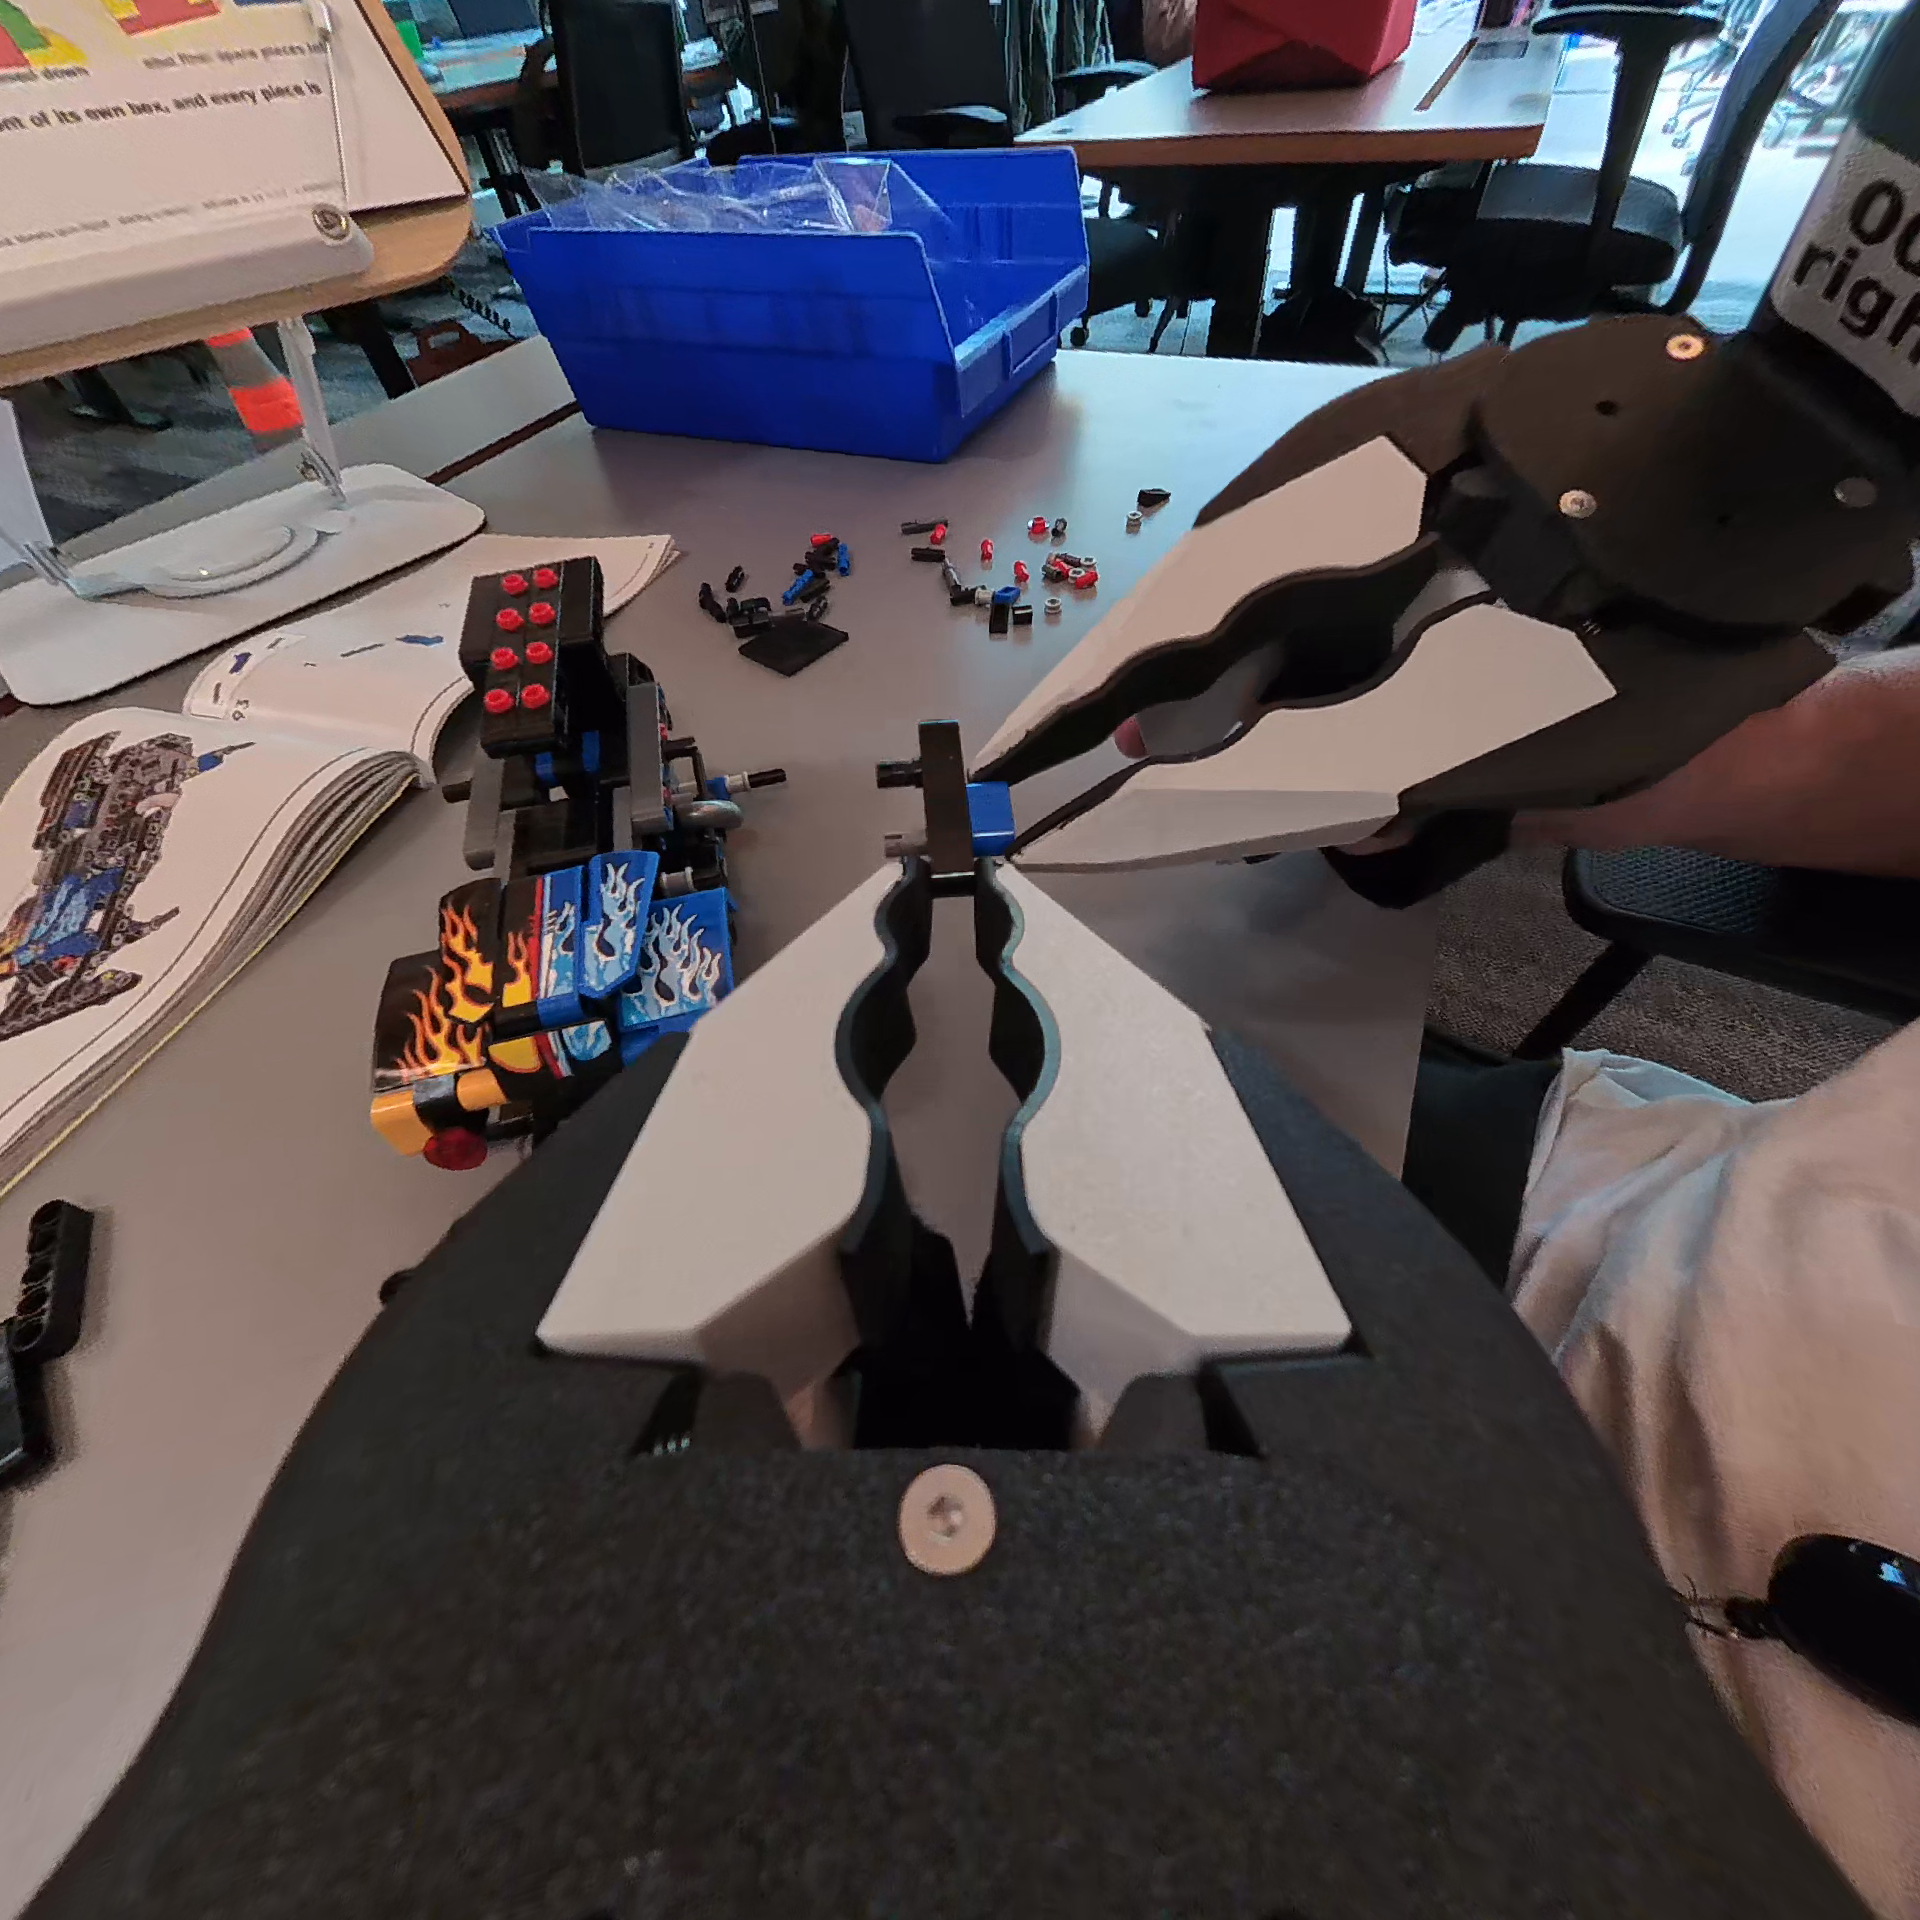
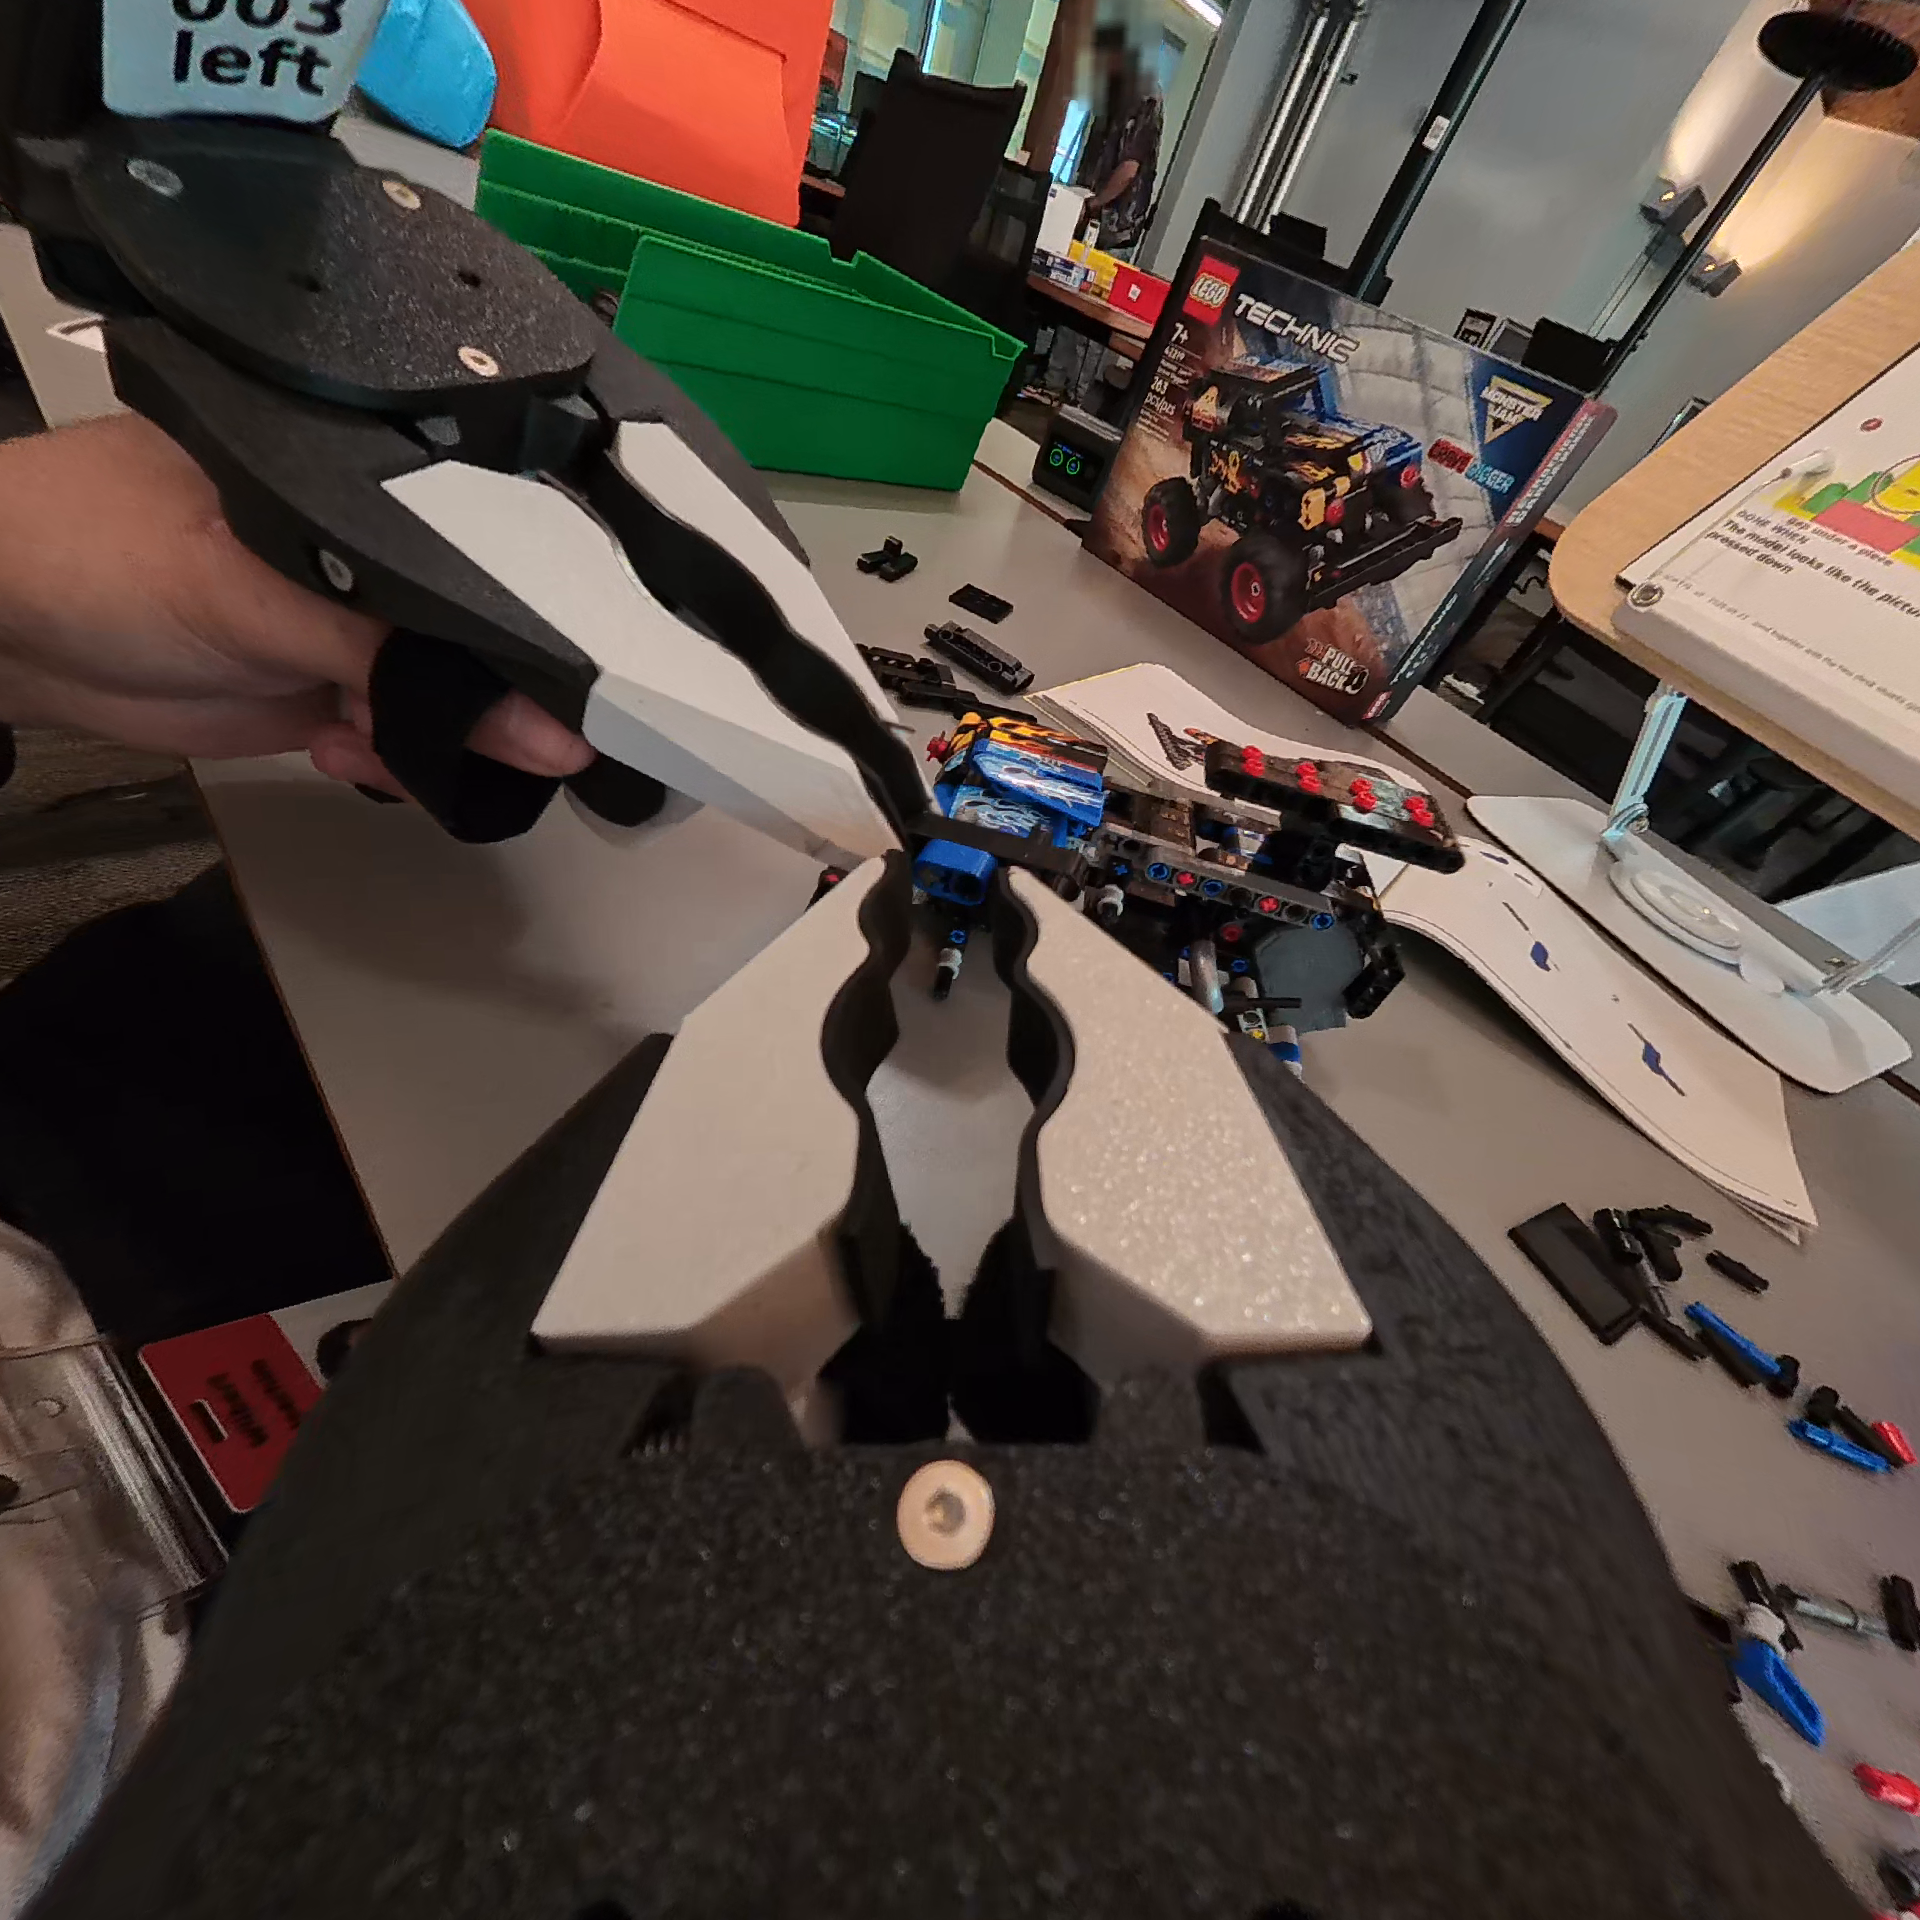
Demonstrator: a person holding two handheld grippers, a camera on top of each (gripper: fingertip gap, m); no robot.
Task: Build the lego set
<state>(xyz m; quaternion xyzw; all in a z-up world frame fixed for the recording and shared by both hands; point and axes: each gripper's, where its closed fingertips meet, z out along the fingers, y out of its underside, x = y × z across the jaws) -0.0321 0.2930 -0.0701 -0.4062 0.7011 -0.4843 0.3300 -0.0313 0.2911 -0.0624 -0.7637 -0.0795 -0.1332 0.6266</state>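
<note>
Blue square connector brick [image 1: 988, 818] sits pinched in the right gripper [image 1: 992, 821], pressed against a black plastic beam [image 1: 943, 800] clamped by the left gripper [image 1: 951, 873] above the grey table [image 1: 1195, 436]; misaligned pushing could pop either piece loose

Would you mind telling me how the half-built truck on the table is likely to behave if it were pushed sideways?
The half-built truck has no wheels fitted that I can see, so it would probably slide rather than roll. Its studded black piece stands high, so a push there may tip it. The flame-printed panels look clipped on and might pop loose.
</note>
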